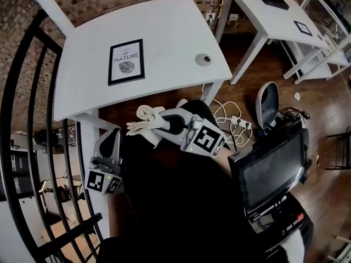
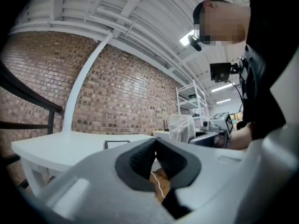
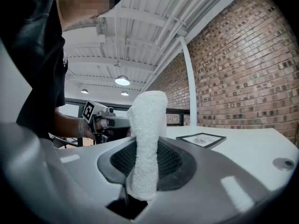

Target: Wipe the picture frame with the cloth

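Observation:
The black picture frame (image 1: 126, 62) with a "Nature" print lies flat on the white table (image 1: 170, 32). It also shows small in the left gripper view as the frame (image 2: 117, 144), and further right as the frame (image 3: 202, 139). My right gripper (image 1: 160, 123) is below the table's near edge, shut on a rolled white cloth (image 1: 141, 122). The cloth (image 3: 147, 125) stands up between the right gripper's (image 3: 145, 164) jaws. My left gripper (image 1: 113, 136) hangs lower left, off the table. The left gripper's (image 2: 155, 146) jaws are together with nothing in them.
A round grey grommet (image 1: 203, 59) sits in the table near its right edge. A second white table (image 1: 258, 21) stands at the right. Below it are loose cables (image 1: 230, 119) and a dark monitor (image 1: 271, 171). A black railing (image 1: 33, 119) runs along the left.

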The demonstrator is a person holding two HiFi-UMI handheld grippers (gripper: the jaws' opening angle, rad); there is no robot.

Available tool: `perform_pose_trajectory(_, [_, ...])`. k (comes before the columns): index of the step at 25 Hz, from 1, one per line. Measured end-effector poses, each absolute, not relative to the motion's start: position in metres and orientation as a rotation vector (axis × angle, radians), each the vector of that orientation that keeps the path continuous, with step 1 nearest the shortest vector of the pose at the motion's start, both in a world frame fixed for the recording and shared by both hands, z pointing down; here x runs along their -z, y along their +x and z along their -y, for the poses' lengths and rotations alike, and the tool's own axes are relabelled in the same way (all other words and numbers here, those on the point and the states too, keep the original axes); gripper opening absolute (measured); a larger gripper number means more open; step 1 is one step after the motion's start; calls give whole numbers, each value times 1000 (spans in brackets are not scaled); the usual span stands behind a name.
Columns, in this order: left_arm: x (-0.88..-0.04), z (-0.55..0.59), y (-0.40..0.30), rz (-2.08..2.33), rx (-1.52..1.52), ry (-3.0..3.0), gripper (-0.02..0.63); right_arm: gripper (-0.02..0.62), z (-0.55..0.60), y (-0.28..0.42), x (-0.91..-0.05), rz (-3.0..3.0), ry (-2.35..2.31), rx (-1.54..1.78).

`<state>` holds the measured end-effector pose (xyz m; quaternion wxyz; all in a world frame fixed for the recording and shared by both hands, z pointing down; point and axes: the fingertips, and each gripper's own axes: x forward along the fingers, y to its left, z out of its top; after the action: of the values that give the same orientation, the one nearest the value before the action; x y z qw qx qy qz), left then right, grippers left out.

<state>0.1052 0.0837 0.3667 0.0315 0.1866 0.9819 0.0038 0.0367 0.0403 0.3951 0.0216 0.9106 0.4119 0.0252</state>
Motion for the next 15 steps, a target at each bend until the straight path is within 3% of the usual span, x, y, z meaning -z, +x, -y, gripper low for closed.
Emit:
perform_pose_trajectory(4, [-354,-113,85,-3022,-11,511,3,103,-67,11,-376,-1372,2802,-10])
perform_pose_trajectory(15, [-340,-197,95,-3022,-12,546,3,103,-162,-32,-367,-1509,2715,-210])
